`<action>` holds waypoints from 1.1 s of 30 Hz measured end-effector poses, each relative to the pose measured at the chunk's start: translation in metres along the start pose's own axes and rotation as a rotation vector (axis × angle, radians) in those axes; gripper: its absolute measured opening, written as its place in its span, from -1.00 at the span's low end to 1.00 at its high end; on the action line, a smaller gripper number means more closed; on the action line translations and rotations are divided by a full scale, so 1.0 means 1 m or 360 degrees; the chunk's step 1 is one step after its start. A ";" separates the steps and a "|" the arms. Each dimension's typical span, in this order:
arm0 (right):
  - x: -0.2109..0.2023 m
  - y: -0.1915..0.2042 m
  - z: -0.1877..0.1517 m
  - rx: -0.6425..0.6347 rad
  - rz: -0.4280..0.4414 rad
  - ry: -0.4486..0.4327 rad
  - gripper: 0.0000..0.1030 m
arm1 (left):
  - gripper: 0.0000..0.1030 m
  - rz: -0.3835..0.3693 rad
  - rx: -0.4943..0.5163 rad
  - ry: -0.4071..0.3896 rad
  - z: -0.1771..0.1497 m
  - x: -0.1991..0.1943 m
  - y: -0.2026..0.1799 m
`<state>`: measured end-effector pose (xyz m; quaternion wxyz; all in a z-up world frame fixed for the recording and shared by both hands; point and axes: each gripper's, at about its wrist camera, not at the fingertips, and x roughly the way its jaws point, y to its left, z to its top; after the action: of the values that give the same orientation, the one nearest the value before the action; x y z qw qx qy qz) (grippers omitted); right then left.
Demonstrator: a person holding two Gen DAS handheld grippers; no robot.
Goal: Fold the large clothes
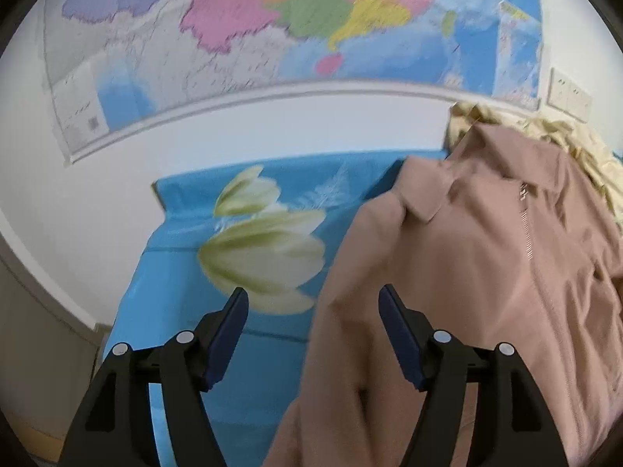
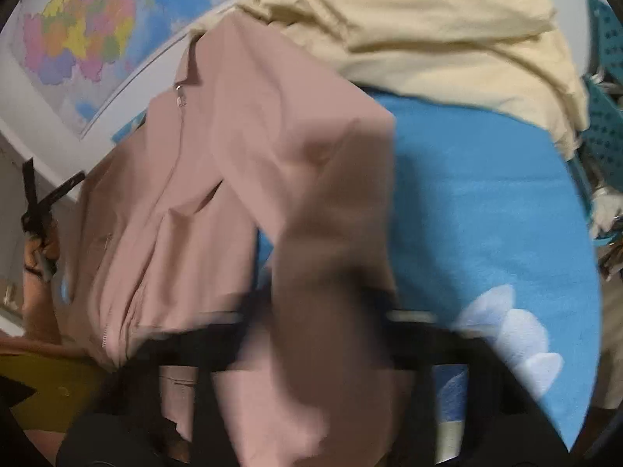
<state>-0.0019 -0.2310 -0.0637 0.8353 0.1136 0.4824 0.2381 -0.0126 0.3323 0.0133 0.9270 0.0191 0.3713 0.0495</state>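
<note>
Closest in, right gripper point(image 2: 311, 334) buried under a blurred swathe of pink cloth; jaws closed tight, seemingly pinching a sleeve or side panel of the pink jacket point(image 2: 218, 179), though the pads themselves hidden by fabric. Held flap draped straight up the middle of the right wrist view, over the tool. Left gripper point(image 1: 313, 303) empty, jaws standing apart, nothing between the blue pads point(image 1: 229, 330); poised above the jacket's near left edge, where cloth meets the blue floral sheet point(image 1: 194, 272). Same tool visible at the far left of the right wrist view, in a hand point(image 2: 39, 249), clear of the cloth. Jacket spread face-up on the sheet, zip point(image 1: 525, 233) running lengthwise away from both tools toward the collar point(image 1: 479, 179) at the far end; long axis therefore pointing away, slightly rightward from the left tool. Next move likely a lengthwise fold: right side carried leftward across the zip line, right hand already on it, left hand nearer the receiving edge. Beyond the collar, a cream garment point(image 2: 428, 31) heaped against the wall; then a wall map point(image 1: 272, 19) and a socket plate point(image 1: 568, 93).
</note>
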 end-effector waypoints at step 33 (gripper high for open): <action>0.056 0.152 0.149 -0.0421 0.0272 -0.0290 0.53 | 0.56 -0.1054 0.0352 0.0299 -0.038 0.008 -0.166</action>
<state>0.1063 -0.0664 0.0340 0.8599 0.0645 0.3579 0.3581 -0.0203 0.1681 -0.0311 0.8470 -0.0066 0.4439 -0.2924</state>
